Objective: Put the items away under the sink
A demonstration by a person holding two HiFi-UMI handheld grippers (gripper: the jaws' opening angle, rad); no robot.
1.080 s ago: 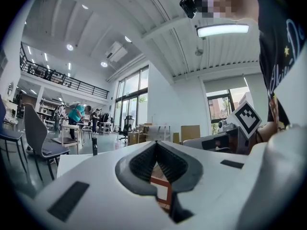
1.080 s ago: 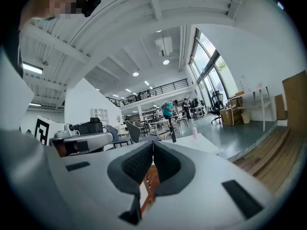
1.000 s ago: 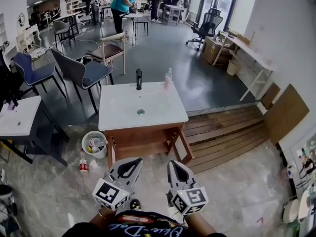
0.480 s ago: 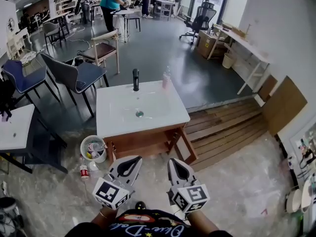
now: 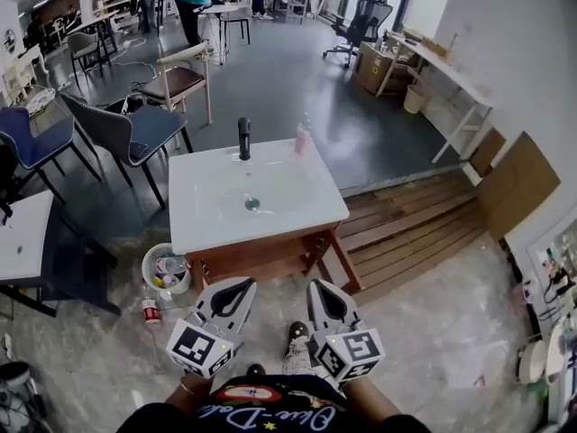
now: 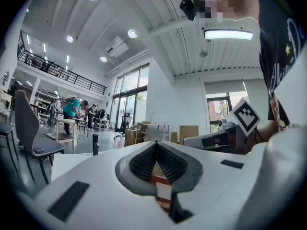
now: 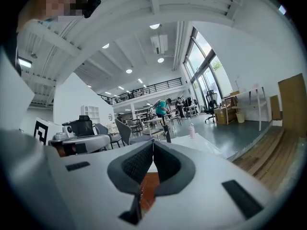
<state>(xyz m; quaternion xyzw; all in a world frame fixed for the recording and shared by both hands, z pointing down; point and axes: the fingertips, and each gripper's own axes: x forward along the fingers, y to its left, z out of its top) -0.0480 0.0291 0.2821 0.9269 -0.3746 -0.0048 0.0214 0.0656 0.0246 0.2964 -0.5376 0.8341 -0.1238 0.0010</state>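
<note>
- White sink top [image 5: 216, 215] sits on a wooden cabinet [image 5: 261, 258], straight ahead of the person and well apart from both grippers.
- A black tap [image 5: 243, 139] stands at the far edge of the top, with a pink bottle [image 5: 303, 138] upright near it at the far right corner.
- On the floor left of the cabinet is a round wire basket [image 5: 147, 264] with things in it. A small bottle [image 5: 151, 311] with a red label stands just beside it.
- The left gripper [image 5: 245, 283] has its fingers pressed together with nothing between them. The right gripper [image 5: 315, 286] is the same, closed and empty. Both point roughly level toward the cabinet front.
- Nothing appears to be put away yet; whether the space under the sink already holds anything cannot be told from here.
- Likely trouble: the pink bottle is tall and narrow and sits at the far edge, so a reach across the basin with closed fingers could push it off the back.
- The floor bottle is so close to the basket that a careless approach could knock it over or snag the wire.
</note>
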